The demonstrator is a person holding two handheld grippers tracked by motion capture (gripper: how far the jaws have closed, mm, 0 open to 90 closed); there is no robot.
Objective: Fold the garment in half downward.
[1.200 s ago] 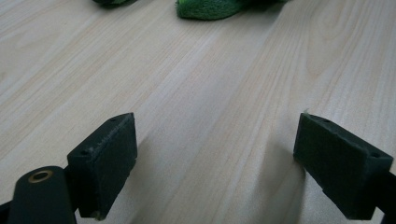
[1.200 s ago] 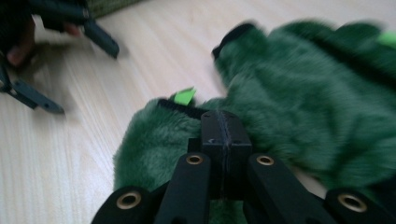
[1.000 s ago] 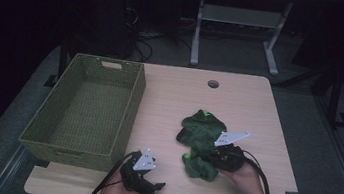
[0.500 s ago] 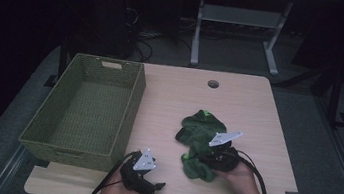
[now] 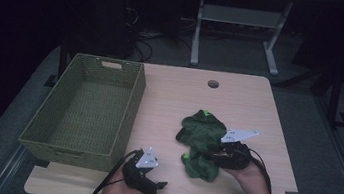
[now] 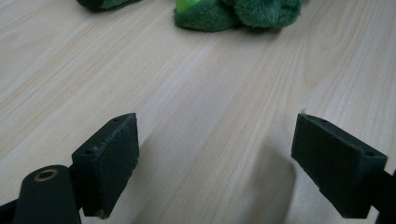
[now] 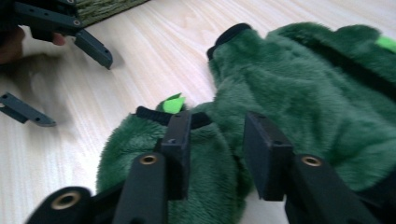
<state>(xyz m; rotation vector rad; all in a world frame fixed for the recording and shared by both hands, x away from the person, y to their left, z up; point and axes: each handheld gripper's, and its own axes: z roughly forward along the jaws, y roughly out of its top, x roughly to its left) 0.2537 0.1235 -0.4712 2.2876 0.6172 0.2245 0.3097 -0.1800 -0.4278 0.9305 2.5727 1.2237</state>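
Dark floor and a metal stand's legs lie beyond your pale wooden table point(image 5: 258, 113), which has a round cable hole near its far edge. On its left side sits an empty green woven basket point(image 5: 85, 111), long side running away from you. Your green plush garment point(image 5: 200, 141) lies crumpled on the table right of centre, well apart from the basket, with small bright green bits and black trim showing. Your right gripper point(image 5: 211, 150) is at the garment's near right part; in the right gripper view point(image 7: 215, 140) its jaws have just been opening and now stand partly apart over the plush, with fur bulging up between them, though the pads do not look pressed on it. Your left gripper point(image 5: 161, 184) rests low near the table's front edge, just by the basket's near corner and short of the garment. In the left gripper view point(image 6: 215, 154) its jaws stand wide with only bare wood between them, and the garment's edge lies farther off at the top.
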